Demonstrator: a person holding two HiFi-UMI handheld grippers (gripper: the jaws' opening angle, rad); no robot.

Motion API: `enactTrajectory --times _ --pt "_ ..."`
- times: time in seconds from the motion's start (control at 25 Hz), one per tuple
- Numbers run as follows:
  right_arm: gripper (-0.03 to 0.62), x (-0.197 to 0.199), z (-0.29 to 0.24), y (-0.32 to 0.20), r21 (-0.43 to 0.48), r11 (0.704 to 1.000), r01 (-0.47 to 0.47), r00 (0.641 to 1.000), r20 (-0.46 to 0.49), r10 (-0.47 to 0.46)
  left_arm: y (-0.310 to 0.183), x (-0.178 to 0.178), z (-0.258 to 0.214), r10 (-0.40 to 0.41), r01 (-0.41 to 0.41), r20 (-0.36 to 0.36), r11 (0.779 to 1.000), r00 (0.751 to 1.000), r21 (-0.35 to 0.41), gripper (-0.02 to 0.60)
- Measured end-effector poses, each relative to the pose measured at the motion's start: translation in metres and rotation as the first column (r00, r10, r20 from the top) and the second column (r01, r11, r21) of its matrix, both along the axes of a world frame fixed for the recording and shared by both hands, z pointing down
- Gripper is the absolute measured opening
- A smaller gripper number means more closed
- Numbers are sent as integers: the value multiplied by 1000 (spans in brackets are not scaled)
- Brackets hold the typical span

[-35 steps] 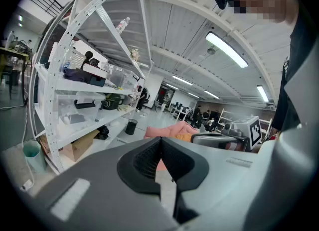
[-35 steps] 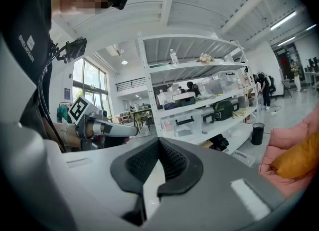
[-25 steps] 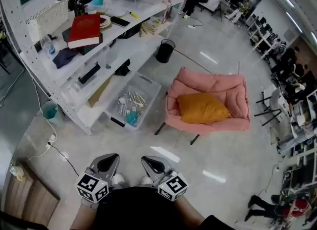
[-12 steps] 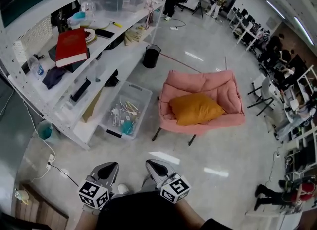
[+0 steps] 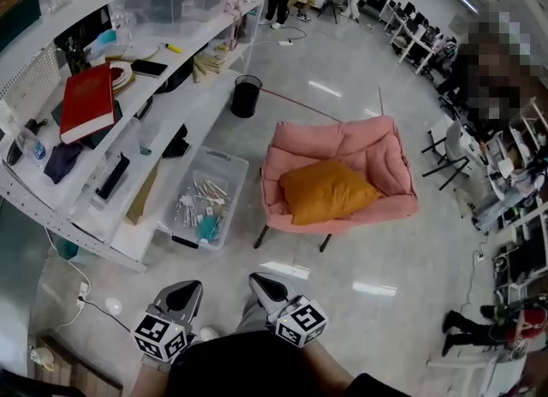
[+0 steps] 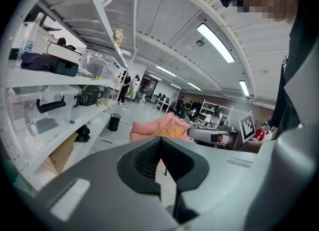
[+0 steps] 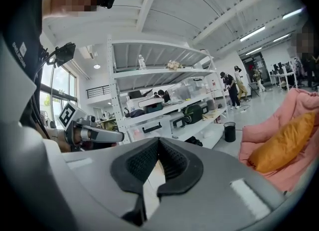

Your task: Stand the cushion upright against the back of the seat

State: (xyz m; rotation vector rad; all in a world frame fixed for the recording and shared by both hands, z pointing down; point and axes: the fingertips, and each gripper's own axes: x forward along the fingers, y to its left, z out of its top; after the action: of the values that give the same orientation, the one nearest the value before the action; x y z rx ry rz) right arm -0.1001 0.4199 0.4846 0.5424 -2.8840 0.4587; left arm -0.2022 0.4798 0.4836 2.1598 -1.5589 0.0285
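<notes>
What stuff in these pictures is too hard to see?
- Head view: the underside of the orange cushion, pressed flat against the pink chair.
- Head view: the small things in the clear bin, too small to name.
- Left gripper view: most of the chair, hidden behind the left gripper.
- Right gripper view: the chair's far side, cut off by the picture's edge.

The cushion (image 5: 325, 192) is orange, the seat (image 5: 342, 140) pink, the book (image 5: 87, 102) red, the bin (image 5: 246, 96) black.

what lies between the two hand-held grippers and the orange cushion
In the head view, only bare floor and the front edge of the pink seat separate the left hand-held gripper and right hand-held gripper from the orange cushion.
</notes>
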Motion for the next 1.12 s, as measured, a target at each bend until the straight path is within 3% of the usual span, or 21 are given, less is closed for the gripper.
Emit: enactTrajectory --times 0.52,1.12 --pt "5 49 -3 -147 -38 999 -38 999 23 39 -142 46 -1 33 -32 17 999 999 -38 12" --pt "5 157 -7 -293 -49 995 -85 995 41 87 -312 148 -14 108 -106 40 994 993 -35 35"
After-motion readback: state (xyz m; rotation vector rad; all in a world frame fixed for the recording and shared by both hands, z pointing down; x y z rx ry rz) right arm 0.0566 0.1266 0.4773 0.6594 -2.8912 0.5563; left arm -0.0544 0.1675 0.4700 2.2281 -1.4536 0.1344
